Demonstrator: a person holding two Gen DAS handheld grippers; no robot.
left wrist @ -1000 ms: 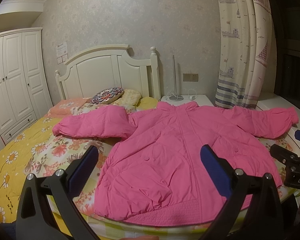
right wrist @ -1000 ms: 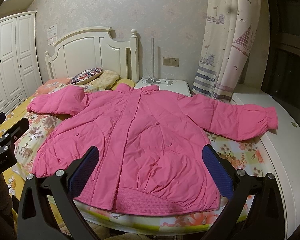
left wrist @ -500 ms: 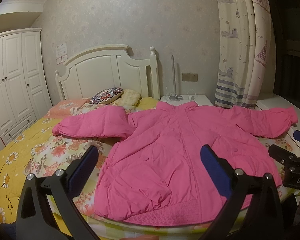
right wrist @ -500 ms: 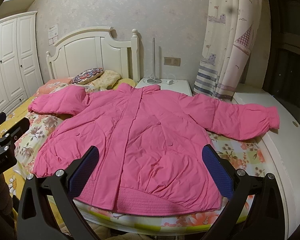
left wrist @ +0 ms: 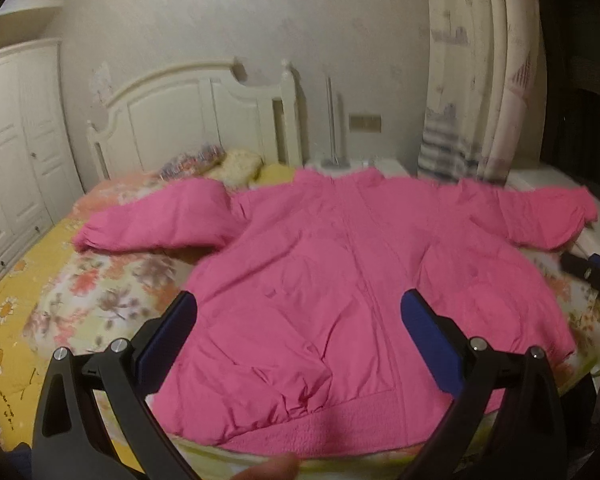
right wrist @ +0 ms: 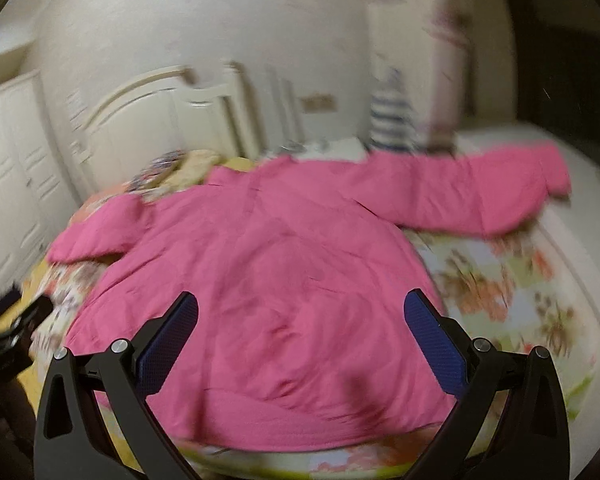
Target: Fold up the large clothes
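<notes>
The bed (left wrist: 32,308) carries the pink padded jacket (left wrist: 340,292), spread flat, front up, sleeves out to both sides. I judge a sleeve should be taken first, gripped near the cuff and drawn across the chest without dragging the body. My left gripper (left wrist: 298,340) and right gripper (right wrist: 300,340) hover over the hem, fingers apart, touching nothing.

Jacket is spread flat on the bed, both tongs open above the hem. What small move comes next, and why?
Probably bring the right tongs toward the outstretched right sleeve to grip its cuff. The pink jacket lies unfolded with both sleeves out, and neither the right nor the left tongs hold any fabric.
</notes>
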